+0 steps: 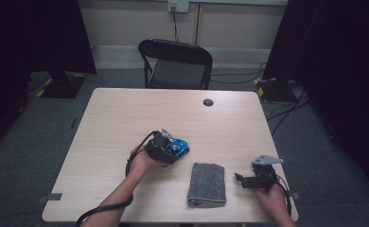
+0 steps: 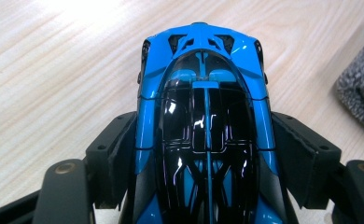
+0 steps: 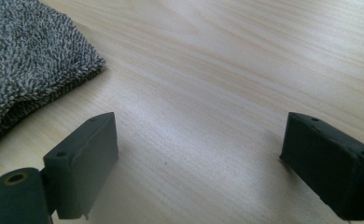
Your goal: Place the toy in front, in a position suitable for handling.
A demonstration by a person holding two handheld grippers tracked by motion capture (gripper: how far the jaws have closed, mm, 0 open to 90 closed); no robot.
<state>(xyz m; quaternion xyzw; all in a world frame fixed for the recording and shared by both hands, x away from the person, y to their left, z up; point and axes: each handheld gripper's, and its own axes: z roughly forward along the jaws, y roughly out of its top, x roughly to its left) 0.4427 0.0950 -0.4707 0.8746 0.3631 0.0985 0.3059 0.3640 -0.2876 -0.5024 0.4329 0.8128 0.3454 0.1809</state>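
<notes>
The left tongs point(image 1: 173, 152) clasp a blue toy car point(image 1: 179, 147) by its sides, left of the tabletop's point(image 1: 126, 113) middle; in the left gripper view both pads point(image 2: 124, 154) press the car's point(image 2: 203, 121) flanks. The right tongs point(image 1: 241, 180) rest near the right front edge, jaws spread apart with bare wood between them point(image 3: 194, 163). A folded grey cloth point(image 1: 206, 183) lies between both hands, just beside the car.

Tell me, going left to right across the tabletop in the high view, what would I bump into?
Left gripper closed around the blue toy car → folded grey cloth → right gripper, jaws open with nothing between them.
</notes>
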